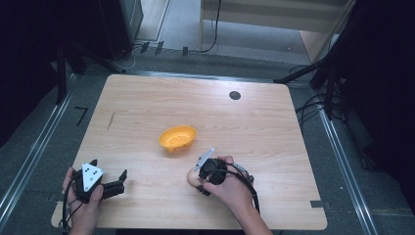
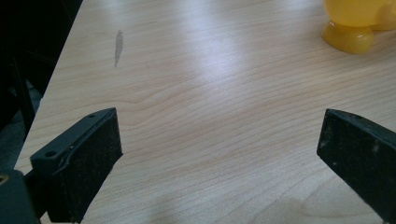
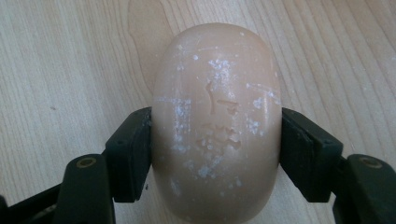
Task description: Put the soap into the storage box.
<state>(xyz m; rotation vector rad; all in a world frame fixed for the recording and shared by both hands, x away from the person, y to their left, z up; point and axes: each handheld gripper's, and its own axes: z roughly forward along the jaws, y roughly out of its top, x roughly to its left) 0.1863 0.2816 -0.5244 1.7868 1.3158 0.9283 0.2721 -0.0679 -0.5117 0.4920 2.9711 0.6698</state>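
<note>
A pale bar of soap [image 3: 215, 126] sits clamped between the right gripper [image 3: 217, 154] pads on the wooden table [image 1: 147, 103], near a yellow bowl [image 1: 177, 138]; the left gripper [image 2: 219, 154] rests spread wide, holding nothing.

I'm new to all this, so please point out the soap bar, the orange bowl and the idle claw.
soap bar [image 3: 215, 126], right gripper view, middle of its scuffed top face.
orange bowl [image 1: 177, 138], high view, its inside.
left claw [image 1: 108, 177], high view, between its open tips.
</note>
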